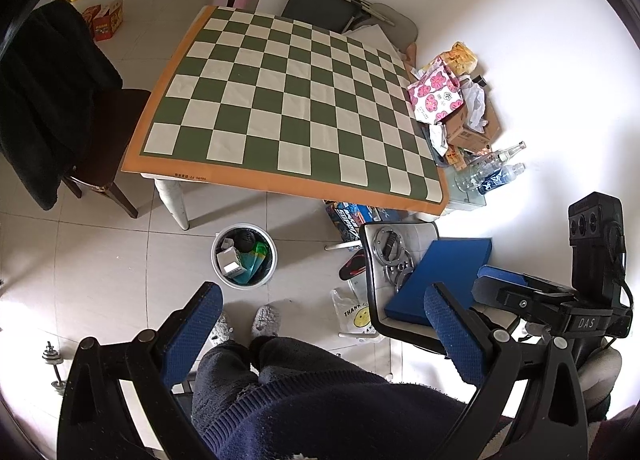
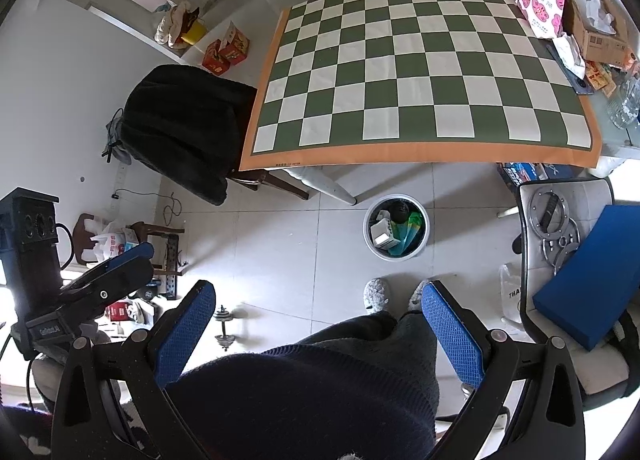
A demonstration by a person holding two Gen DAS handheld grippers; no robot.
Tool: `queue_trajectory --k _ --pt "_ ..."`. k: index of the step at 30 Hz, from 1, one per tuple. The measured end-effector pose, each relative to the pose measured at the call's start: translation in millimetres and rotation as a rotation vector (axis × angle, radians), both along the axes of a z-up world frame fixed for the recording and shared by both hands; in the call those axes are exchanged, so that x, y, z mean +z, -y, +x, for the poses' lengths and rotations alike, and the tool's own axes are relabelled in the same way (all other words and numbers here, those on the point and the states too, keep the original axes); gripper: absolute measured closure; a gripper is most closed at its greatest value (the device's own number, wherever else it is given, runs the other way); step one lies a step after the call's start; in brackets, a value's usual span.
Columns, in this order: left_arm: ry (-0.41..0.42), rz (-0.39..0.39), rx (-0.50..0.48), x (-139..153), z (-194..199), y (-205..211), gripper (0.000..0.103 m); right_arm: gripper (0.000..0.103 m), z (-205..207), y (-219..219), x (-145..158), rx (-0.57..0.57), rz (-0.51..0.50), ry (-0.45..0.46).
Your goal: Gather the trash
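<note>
A white trash bin [image 1: 240,285] [image 2: 394,258] stands on the tiled floor by the table's front leg. Inside it are a small white box [image 1: 229,260], green packaging [image 1: 253,260] and a dark round object. My left gripper [image 1: 323,289] is open and holds nothing; it hovers above the floor, nearer to me than the bin and to its right. My right gripper [image 2: 318,286] is open too, with nothing between its blue pads, to the bin's near left. Wrappers, a pink flowered bag [image 1: 436,94] [image 2: 540,0], a cardboard box [image 1: 472,128] and plastic bottles [image 1: 496,172] are piled at the table's right edge.
The table carries a green-and-cream checkered cloth [image 1: 280,100] [image 2: 420,60]. A chair draped in a black coat [image 1: 52,100] stands at its left. A white chair [image 1: 370,260] on the right holds metal rings and a blue box [image 1: 440,280]. A person's legs and grey slippers [image 1: 264,318] are below the grippers.
</note>
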State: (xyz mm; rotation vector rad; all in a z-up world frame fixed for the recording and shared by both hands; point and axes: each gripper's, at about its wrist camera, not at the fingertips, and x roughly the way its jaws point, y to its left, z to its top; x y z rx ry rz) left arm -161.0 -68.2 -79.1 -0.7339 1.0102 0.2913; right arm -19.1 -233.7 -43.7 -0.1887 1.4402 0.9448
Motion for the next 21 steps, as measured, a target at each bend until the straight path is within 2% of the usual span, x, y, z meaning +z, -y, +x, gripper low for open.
queue_trajectory --k 21 --pt "0.002 -0.001 -0.002 -0.2 -1.3 0.4 0.0 0.0 -1.5 1.4 -0.6 0.001 0.0 0.001"
